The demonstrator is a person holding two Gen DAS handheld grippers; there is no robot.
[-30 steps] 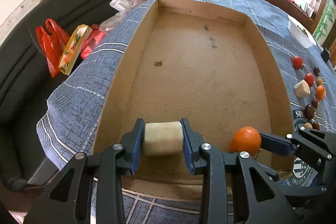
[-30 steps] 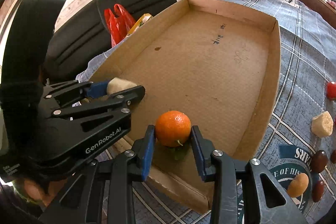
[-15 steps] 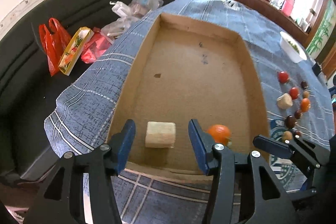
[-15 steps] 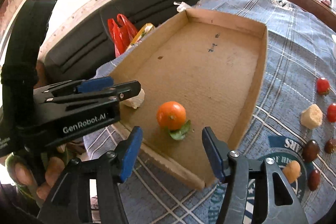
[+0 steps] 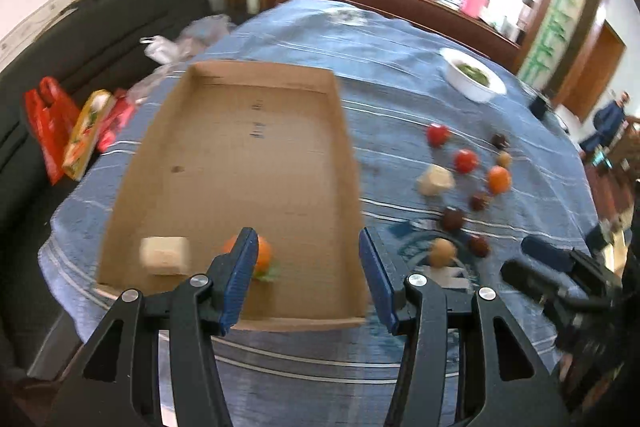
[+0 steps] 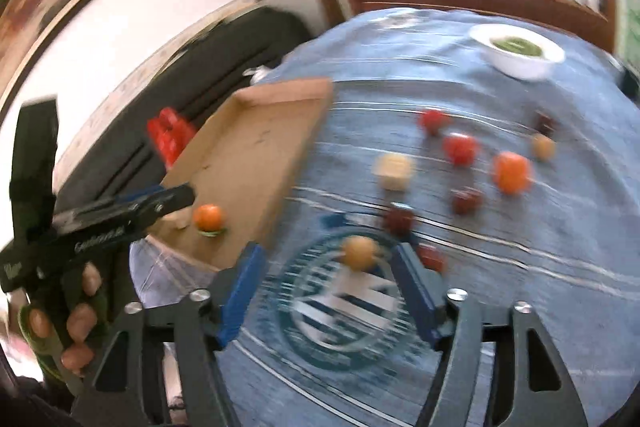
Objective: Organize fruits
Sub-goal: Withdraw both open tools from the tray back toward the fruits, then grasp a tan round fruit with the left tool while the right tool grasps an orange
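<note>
- One cardboard tray (image 5: 240,147) on the blue checked tablecloth (image 5: 380,59). I count two items inside, both near its front edge: one pale cut block (image 5: 165,254) and one orange with a leaf (image 6: 207,217), just beside each other but apart.
- Loose on the cloth, right of the tray, I count ten: two red fruits (image 5: 438,134), one pale chunk (image 5: 435,179), one orange fruit (image 5: 499,179), two tan round ones (image 6: 359,252), four dark brown ones (image 5: 453,218).
- One white bowl (image 5: 474,79) with greens, at the far side.
- My left gripper (image 5: 306,277): jaws wide, nothing between them, above the tray's front right corner.
- My right gripper (image 6: 328,293): jaws just opened further, wide and empty, over the cloth's round emblem; a tan fruit shows between the tips, unpressed.
</note>
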